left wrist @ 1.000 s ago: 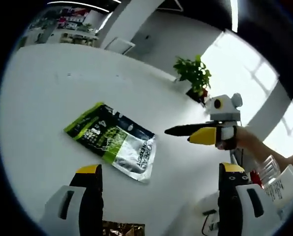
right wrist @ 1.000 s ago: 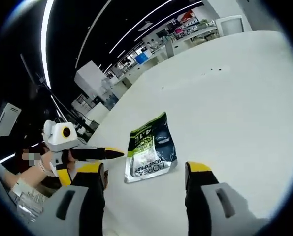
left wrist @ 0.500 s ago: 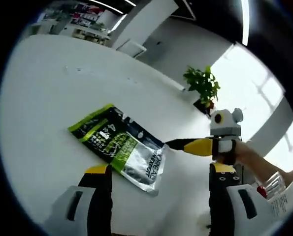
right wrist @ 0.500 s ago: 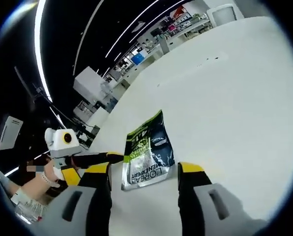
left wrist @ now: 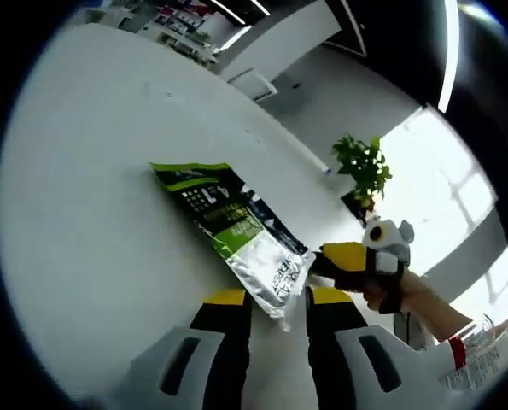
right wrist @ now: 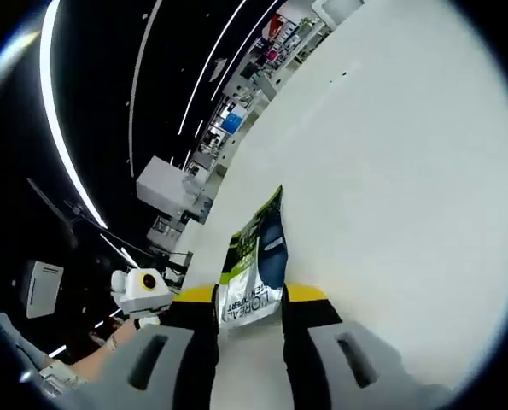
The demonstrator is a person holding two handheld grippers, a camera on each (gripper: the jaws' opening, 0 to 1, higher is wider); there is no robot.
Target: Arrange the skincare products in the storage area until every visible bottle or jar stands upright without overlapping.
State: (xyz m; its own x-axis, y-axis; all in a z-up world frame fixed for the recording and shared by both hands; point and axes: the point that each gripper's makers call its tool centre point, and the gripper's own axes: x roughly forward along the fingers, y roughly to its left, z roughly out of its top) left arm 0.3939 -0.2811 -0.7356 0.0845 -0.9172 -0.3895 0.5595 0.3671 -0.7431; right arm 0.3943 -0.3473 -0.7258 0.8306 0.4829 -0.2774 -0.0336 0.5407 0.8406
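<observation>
Now pouch (left wrist: pixel 236 231) edge between both claws' jaws.

The pouch (left wrist: pixel 236 226) looks like glossy foil-plastic film, its silvery near end (right wrist: pixel 247 301) shining and its far part printed green and dark. The table (left wrist: pixel 83 196) is smooth, matt white. The left gripper (left wrist: pixel 273 301) and right gripper (right wrist: pixel 247 297) have dull black jaws with yellow tips on pale grey moulded plastic bodies.

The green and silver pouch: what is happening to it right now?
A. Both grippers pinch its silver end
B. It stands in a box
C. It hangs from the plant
A: both the left gripper and right gripper have their jaws closed around the silver end of the pouch, which lies on the white table.
</observation>
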